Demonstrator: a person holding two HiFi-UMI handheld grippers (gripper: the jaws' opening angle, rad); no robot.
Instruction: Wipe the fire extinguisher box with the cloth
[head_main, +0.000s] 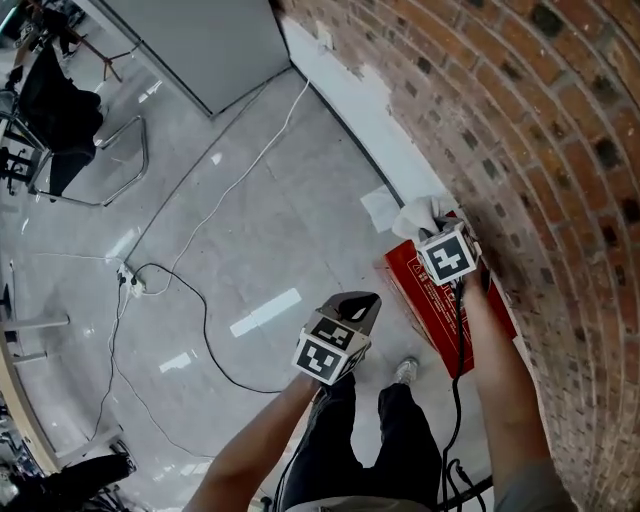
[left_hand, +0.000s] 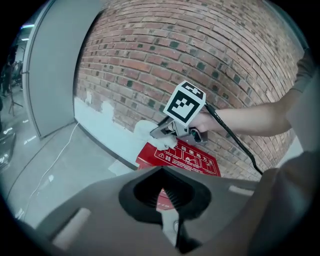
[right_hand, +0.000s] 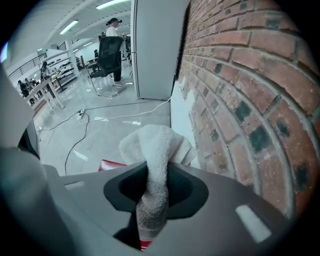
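Right gripper (right_hand: 155, 186) pinches bunched white cloth (right_hand: 156, 142); red box (head_main: 412, 283) below.

A red rectangular fire extinguisher box (head_main: 432, 296) lies flat on the grey floor (head_main: 250, 230), one long side against the foot of a brick wall (head_main: 540, 150). Its top face carries white printed characters and small pictograms in a row. A white terry cloth (right_hand: 156, 145) is bunched into a soft, thick fold and pinched between the jaws of the right gripper (right_hand: 152, 196). Its loose end bulges out past them, over the box's far end. Whether cloth and box touch is unclear.
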